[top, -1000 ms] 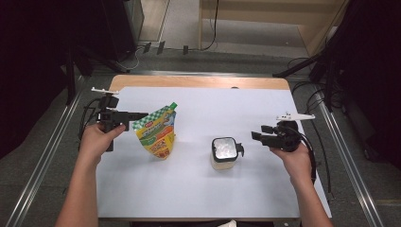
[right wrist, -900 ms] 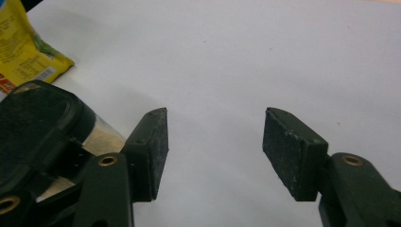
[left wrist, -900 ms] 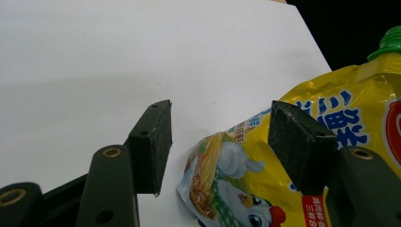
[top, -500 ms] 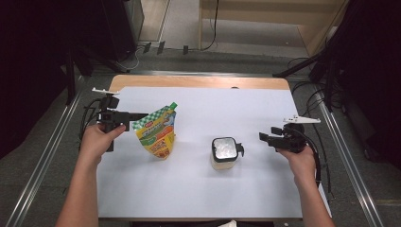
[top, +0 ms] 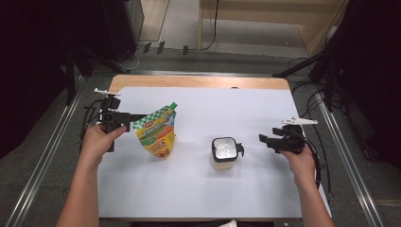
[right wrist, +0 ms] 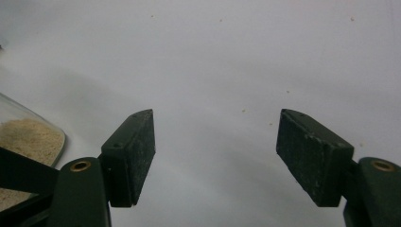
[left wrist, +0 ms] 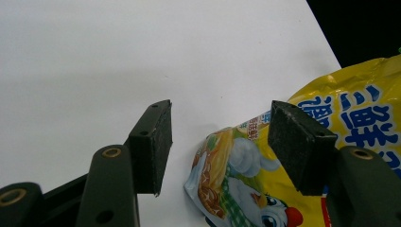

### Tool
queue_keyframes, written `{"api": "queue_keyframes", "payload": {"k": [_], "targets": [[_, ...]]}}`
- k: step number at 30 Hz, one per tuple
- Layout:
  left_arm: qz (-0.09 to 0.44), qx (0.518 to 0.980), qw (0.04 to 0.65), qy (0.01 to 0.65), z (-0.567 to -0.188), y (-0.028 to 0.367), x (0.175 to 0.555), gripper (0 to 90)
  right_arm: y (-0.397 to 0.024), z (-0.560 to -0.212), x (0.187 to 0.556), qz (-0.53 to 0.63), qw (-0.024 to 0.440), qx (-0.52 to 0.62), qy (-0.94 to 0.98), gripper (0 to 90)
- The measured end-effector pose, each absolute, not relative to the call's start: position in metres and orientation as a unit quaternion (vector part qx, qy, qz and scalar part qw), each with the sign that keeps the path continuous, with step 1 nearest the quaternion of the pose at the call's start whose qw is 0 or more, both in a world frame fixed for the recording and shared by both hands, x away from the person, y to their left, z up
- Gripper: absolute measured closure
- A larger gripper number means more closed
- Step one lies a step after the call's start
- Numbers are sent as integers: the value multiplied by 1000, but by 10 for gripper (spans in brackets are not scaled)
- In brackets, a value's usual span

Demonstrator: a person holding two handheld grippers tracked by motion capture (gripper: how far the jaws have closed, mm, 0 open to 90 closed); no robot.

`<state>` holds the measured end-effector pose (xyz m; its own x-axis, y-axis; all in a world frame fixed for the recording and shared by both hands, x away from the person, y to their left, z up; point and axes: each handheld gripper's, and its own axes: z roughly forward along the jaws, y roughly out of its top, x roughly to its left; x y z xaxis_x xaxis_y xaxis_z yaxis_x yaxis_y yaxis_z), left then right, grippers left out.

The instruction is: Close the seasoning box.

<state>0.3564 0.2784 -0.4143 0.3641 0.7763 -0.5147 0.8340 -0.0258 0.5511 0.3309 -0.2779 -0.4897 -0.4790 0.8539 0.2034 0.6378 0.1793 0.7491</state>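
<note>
White sheeting covers the bench, on which a person works with a gripper in each hand. Just ahead of the left gripper stands a yellow printed pouch with a green cap, its upper corner at the jaw tips; in the left gripper view the pouch lies partly between the spread jaws, the pads not visibly pressing it. Ahead of the right gripper, near its tips but apart from them, sits a clear jar of pale powder with a black clasp. The right gripper has just been opening, its jaws now spread wide over bare white surface with nothing between them, the jar off to their side.
</note>
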Motion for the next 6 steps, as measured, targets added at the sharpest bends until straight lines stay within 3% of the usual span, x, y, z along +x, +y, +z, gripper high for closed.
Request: {"api": "queue_keyframes", "payload": {"k": [6], "targets": [[-36, 714, 410, 566, -418, 280, 357, 414, -276, -491, 331, 406, 131, 491, 760, 279]]}}
